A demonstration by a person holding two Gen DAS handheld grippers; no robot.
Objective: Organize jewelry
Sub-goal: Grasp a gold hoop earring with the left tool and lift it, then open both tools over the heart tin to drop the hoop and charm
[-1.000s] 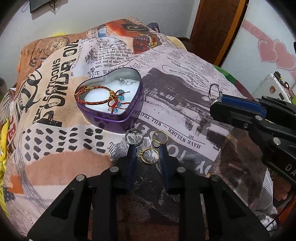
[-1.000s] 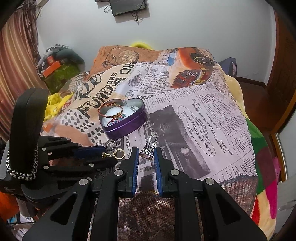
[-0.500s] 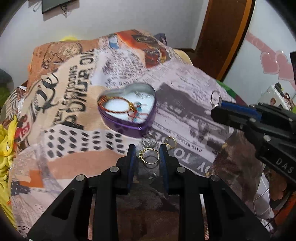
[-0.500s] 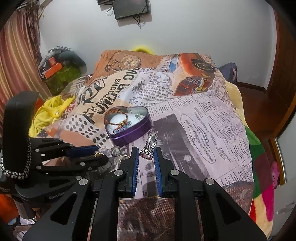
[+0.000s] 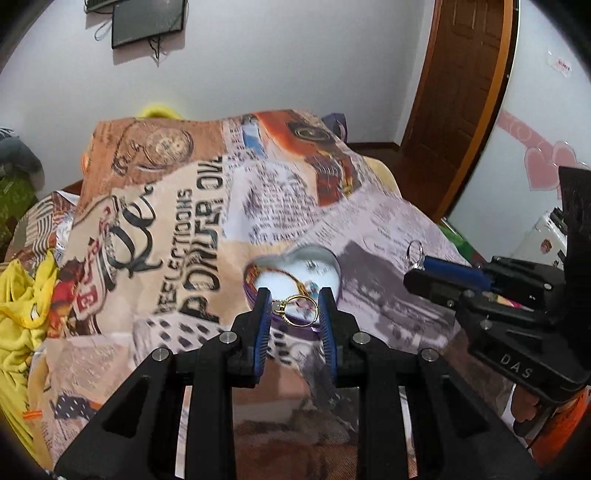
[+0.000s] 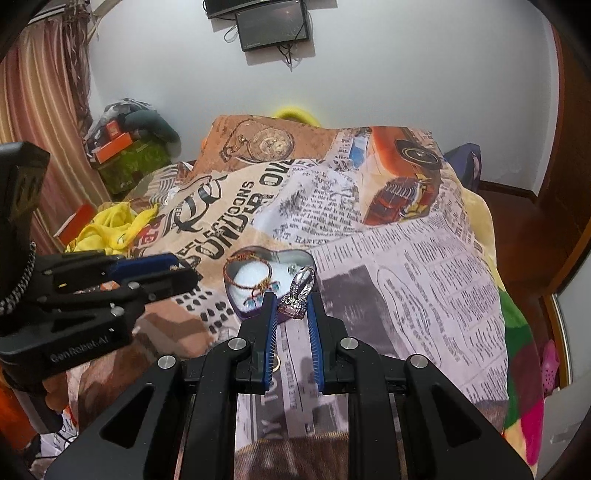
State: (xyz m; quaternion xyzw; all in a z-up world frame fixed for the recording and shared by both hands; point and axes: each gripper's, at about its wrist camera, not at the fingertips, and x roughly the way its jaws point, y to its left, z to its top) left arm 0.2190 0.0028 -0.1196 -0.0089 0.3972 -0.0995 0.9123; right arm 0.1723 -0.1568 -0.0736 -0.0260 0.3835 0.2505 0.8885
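A purple heart-shaped tin [image 5: 320,254] [image 6: 229,271] lies on the newspaper-print blanket [image 5: 177,229]. It holds white padding and a red-gold bracelet [image 6: 255,277]. My left gripper [image 5: 294,298] is shut on a thin gold ring [image 5: 302,311], raised in front of the tin. The right gripper [image 6: 290,301] is shut on a silver stone-set ring [image 6: 301,290], just right of the tin's near edge. In the left wrist view, the right gripper [image 5: 419,271] shows at the right with the silver ring [image 5: 414,252] at its tip. The left gripper [image 6: 177,268] appears at the left of the right wrist view.
A yellow cloth [image 6: 110,227] lies bunched at the bed's left side. Boxes and bags [image 6: 125,151] are piled in the far left corner. A wooden door [image 5: 458,92] stands to the right, and a screen [image 6: 271,26] hangs on the back wall. The blanket drops off at the right edge [image 6: 495,266].
The left gripper has risen off the blanket with the gold ring, leaving the other rings below, and now sits before the tin. The right gripper has lifted slightly with the silver ring.
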